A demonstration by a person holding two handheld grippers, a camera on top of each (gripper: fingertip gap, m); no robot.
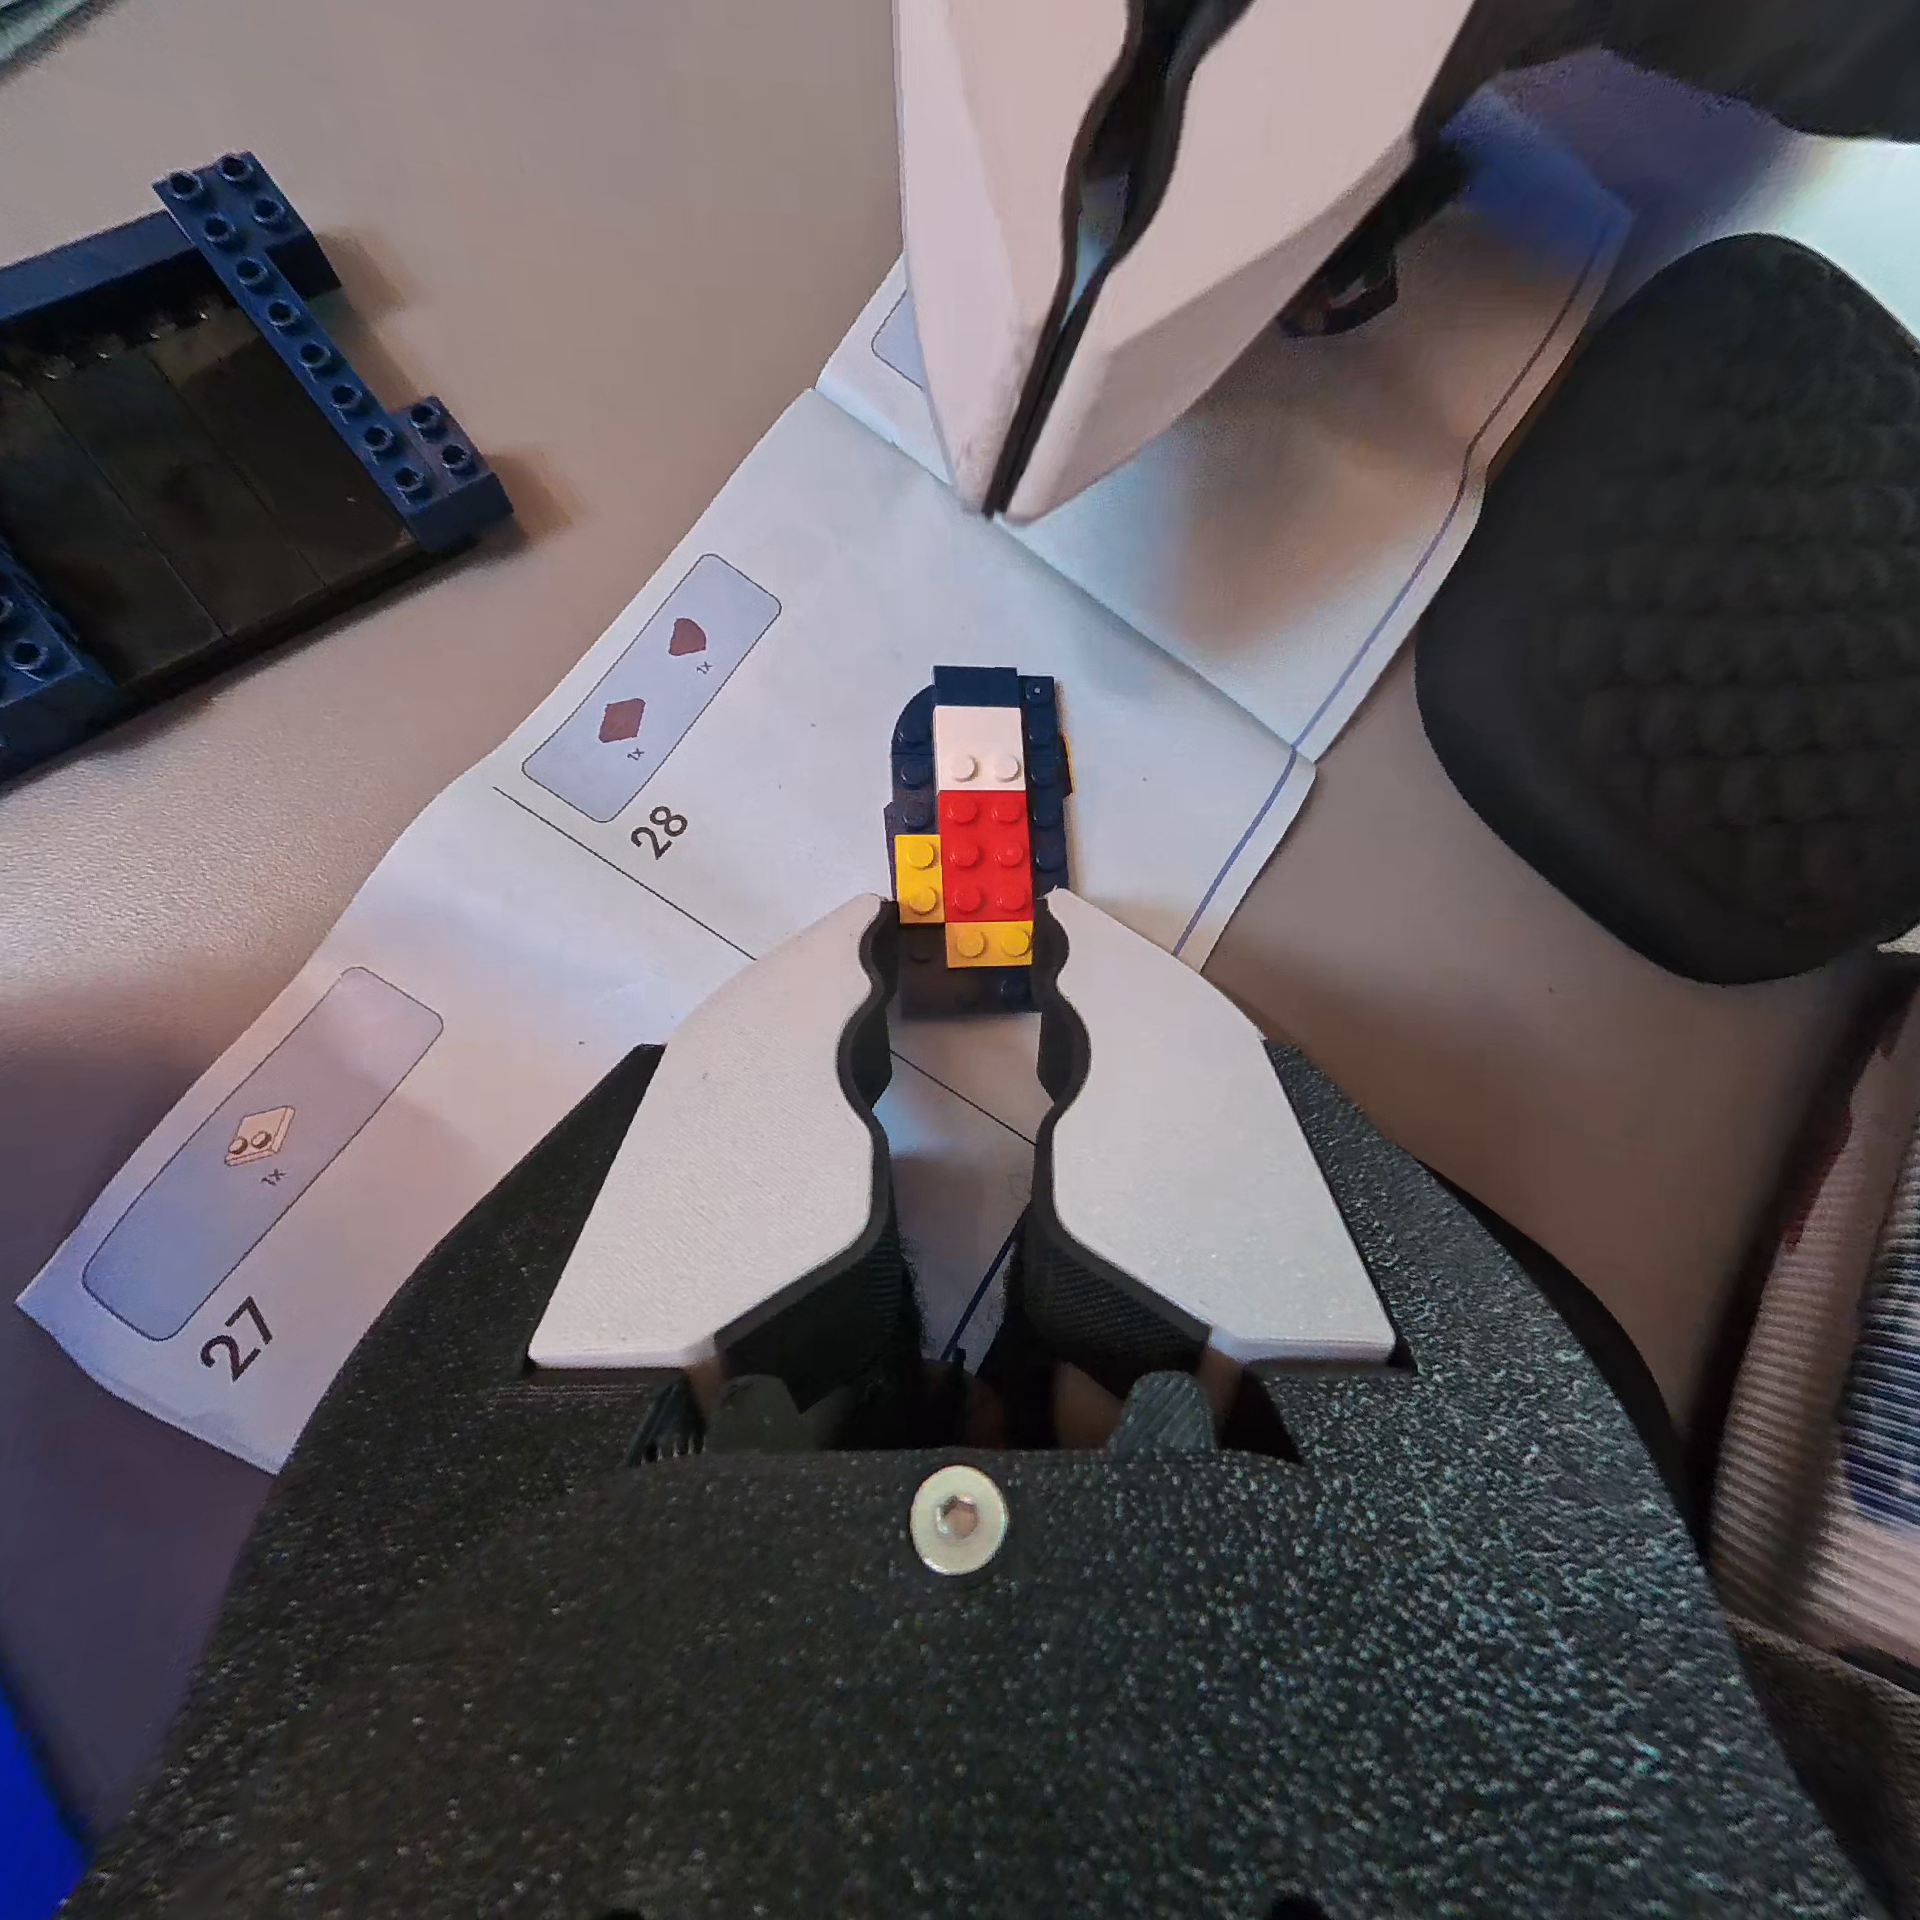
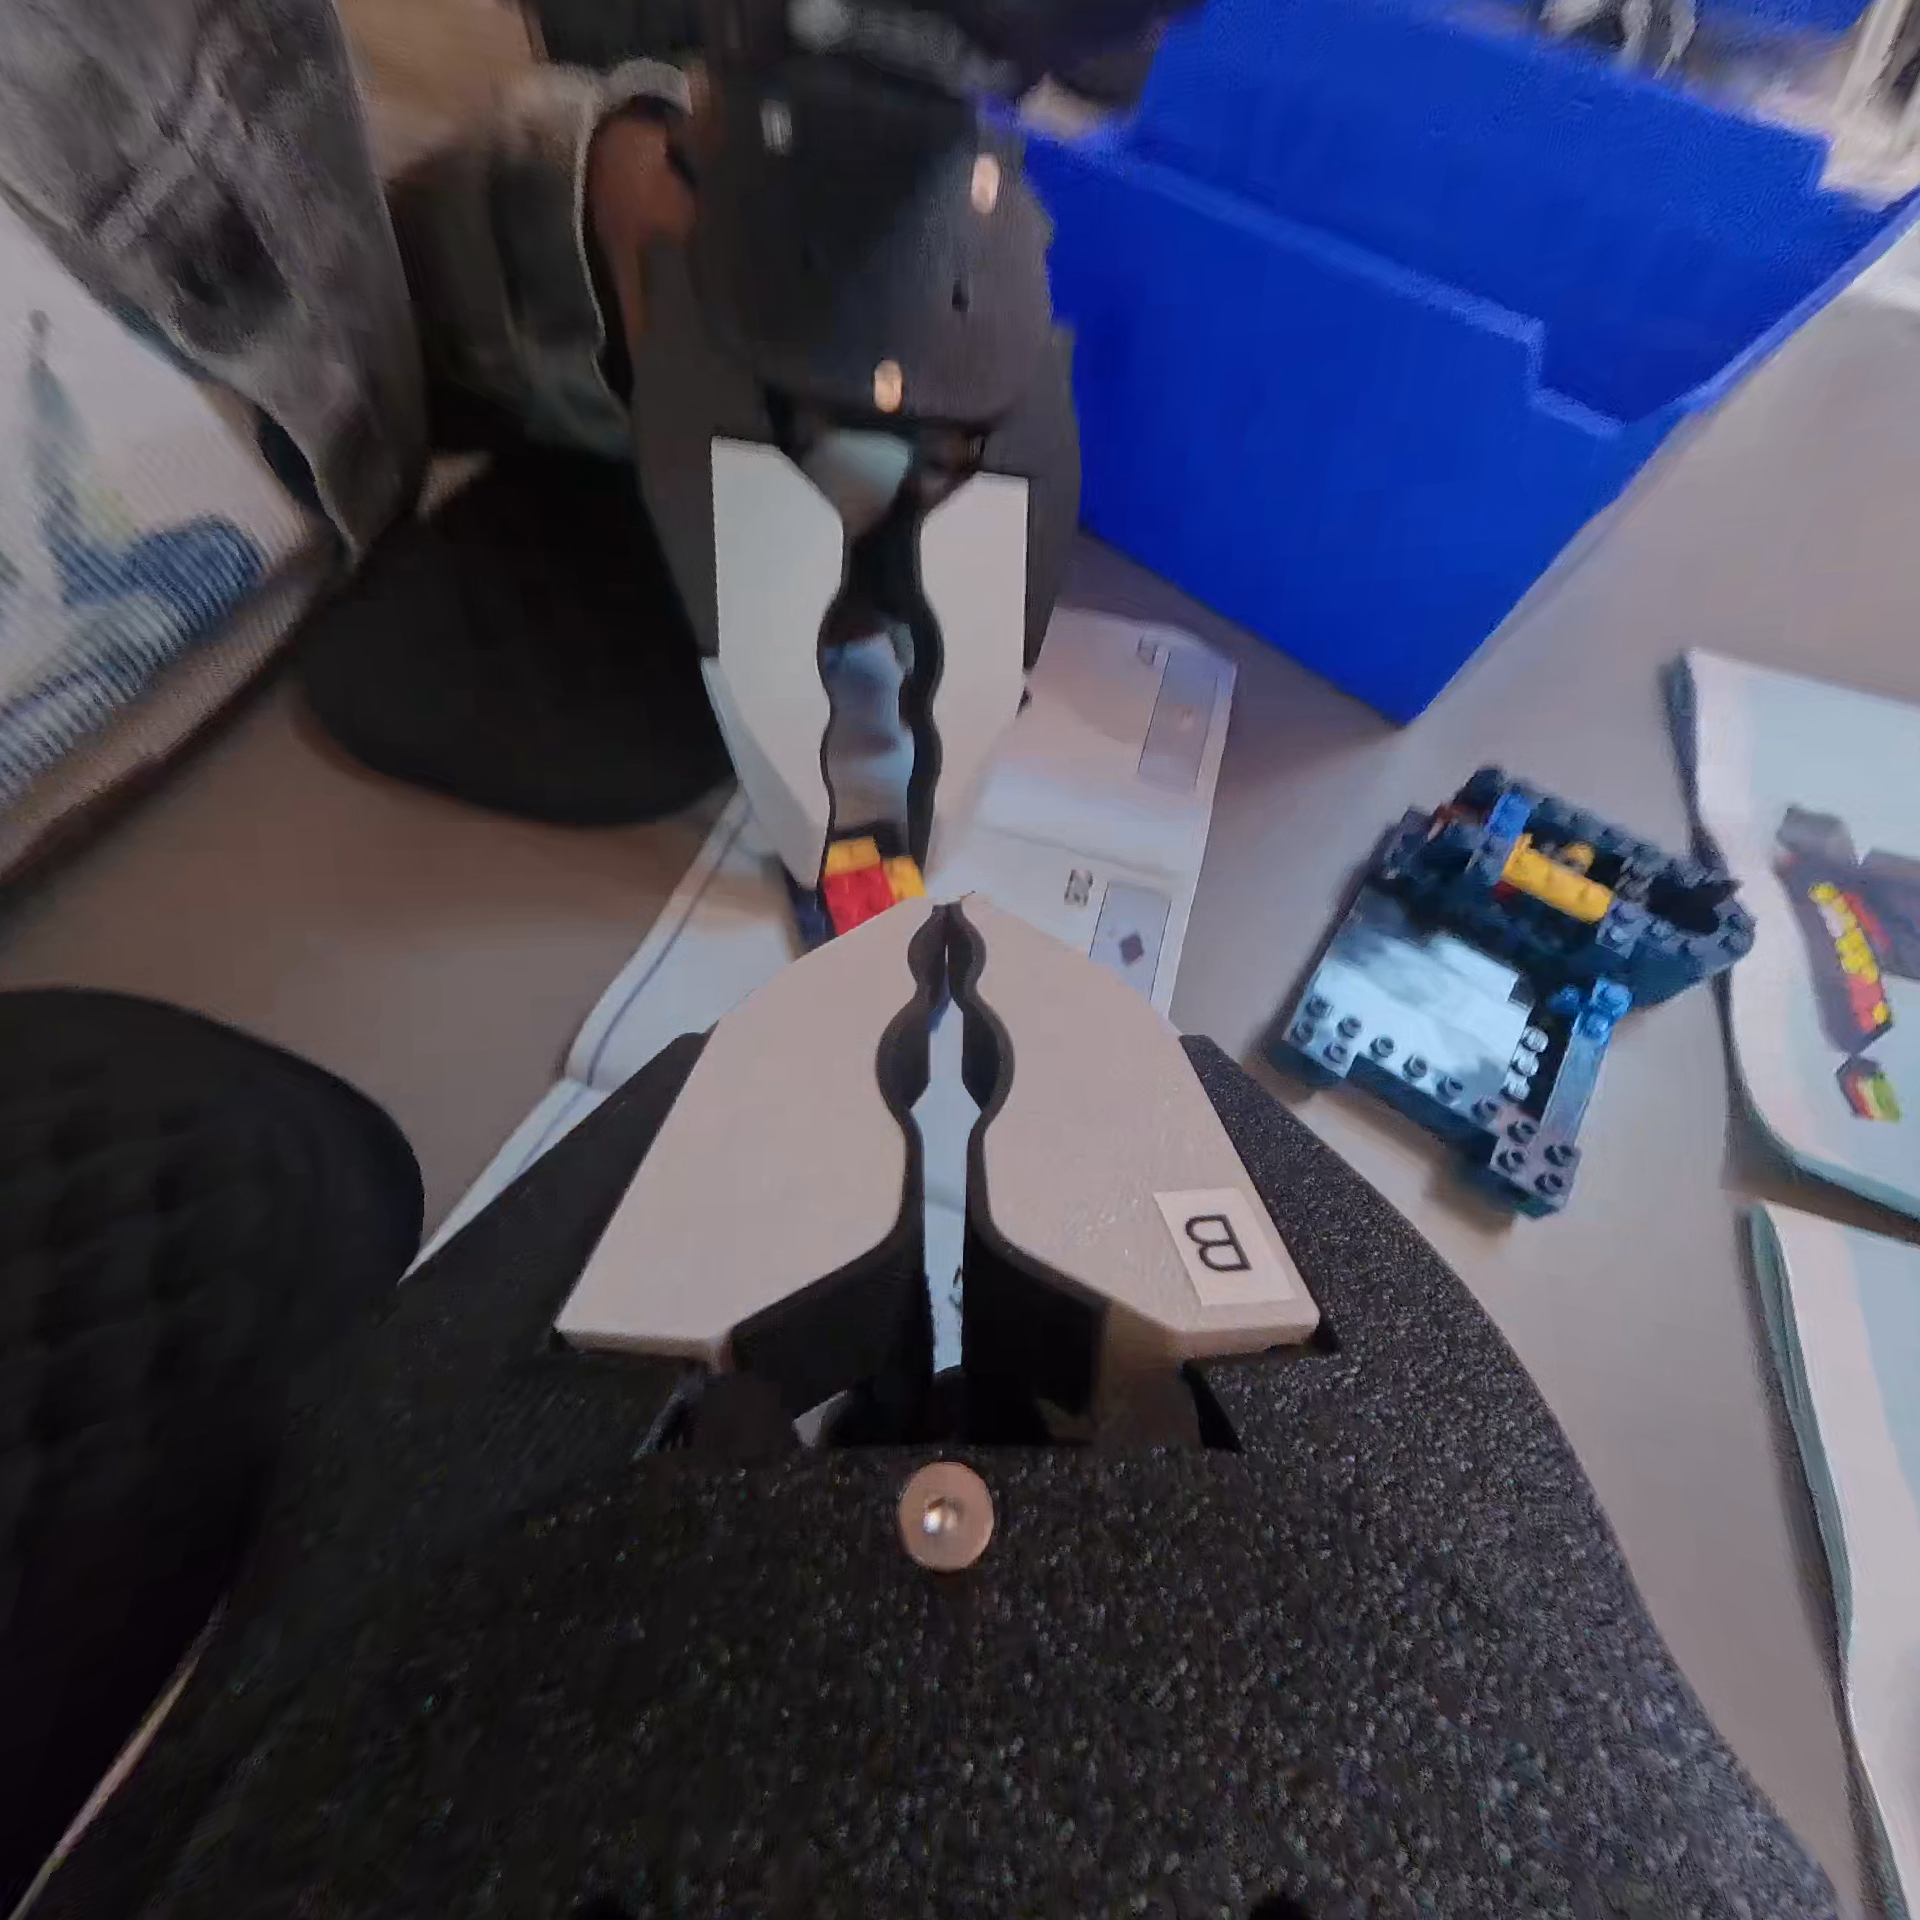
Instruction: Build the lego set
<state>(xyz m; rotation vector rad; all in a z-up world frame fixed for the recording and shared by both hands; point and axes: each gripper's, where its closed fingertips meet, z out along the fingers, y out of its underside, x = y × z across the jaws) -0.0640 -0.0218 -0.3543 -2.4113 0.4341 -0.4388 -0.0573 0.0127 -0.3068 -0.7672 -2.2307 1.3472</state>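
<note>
You are working over a beige table (image 1: 623,156), and the largest item on it, a blue plastic bin (image 2: 1403,364), is standing at the far side in the right wrist view. A black padded seat (image 1: 1683,603) is sitting just off the table edge. Open instruction sheets (image 1: 499,935) are lying flat beneath both tools, with more booklets (image 2: 1818,935) lying off to the right. A large dark blue and black brick build (image 1: 208,436) is resting on the table, well apart from the sheets' centre.

A small brick assembly (image 1: 977,831), a dark blue plate carrying white, red and yellow bricks, is lying on the instruction sheets.

Your left gripper (image 1: 961,914) is holding that assembly by its near end: the jaws are standing narrowly apart, with one fingertip against each long side of the dark blue plate beside the yellow bricks. The right wrist view is showing the same grip from the opposite side.

Your right gripper (image 2: 951,909) is hovering above the sheets just beyond the assembly's far end, its jaws pressed together at the tips with nothing between them.
</note>
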